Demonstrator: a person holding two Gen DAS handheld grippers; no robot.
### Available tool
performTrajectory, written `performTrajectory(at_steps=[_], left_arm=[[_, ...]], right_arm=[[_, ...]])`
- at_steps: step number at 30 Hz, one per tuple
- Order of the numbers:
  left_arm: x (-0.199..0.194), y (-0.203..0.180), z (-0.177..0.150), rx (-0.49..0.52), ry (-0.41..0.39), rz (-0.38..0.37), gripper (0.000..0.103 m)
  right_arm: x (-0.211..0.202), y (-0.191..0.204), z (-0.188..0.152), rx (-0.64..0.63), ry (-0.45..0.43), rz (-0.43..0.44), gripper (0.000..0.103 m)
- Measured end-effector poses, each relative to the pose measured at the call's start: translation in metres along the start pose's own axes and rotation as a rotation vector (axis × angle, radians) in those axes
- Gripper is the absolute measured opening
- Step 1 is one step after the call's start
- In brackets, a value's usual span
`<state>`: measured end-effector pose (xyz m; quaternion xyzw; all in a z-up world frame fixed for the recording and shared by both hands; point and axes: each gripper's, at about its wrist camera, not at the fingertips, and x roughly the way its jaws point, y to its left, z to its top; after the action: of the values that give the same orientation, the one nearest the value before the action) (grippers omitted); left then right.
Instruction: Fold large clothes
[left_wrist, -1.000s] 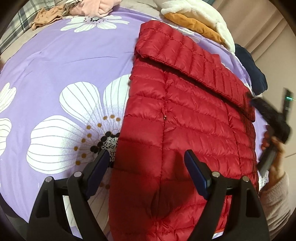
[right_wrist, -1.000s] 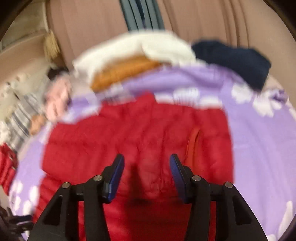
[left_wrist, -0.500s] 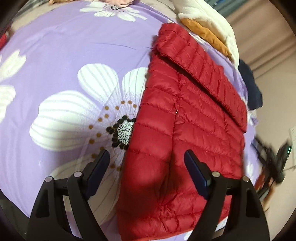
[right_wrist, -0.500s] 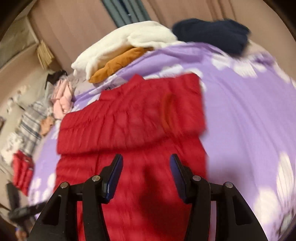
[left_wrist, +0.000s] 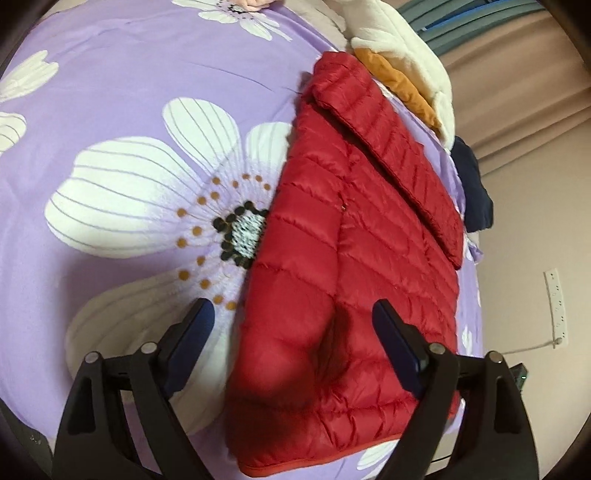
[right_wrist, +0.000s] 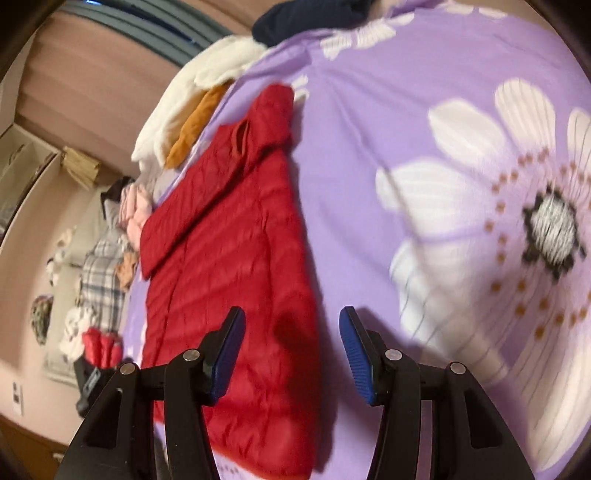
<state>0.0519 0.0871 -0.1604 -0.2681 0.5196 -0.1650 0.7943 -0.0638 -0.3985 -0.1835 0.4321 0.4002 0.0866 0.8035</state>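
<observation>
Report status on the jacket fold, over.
Left gripper open, empty, over hem. Right gripper open, empty. Red puffer jacket flat on purple bedspread, sleeve folded across. Nothing in the way.

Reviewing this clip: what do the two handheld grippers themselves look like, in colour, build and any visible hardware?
Both match. The left gripper and right gripper each have matte black plastic linkage arms with triangular cut-outs, joined by round silver pivot pins. Each finger ends in a dark blue pad; the right gripper's pads show fine ribbing. No cables, labels, hands or sleeves are visible on either.
</observation>
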Motion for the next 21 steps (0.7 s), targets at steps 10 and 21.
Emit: performTrajectory(at_steps=[10, 21], left_arm=[[0.004, -0.006, -0.021, 0.053, 0.079, -0.082, 0.088], [0.008, -0.017, -0.04, 0.037, 0.142, -0.171, 0.087]], right_arm=[[0.015, 0.0, -0.021, 0.031, 0.096, 0.15, 0.053], [0.018, -0.002, -0.023, 0.055, 0.1, 0.209, 0.053]])
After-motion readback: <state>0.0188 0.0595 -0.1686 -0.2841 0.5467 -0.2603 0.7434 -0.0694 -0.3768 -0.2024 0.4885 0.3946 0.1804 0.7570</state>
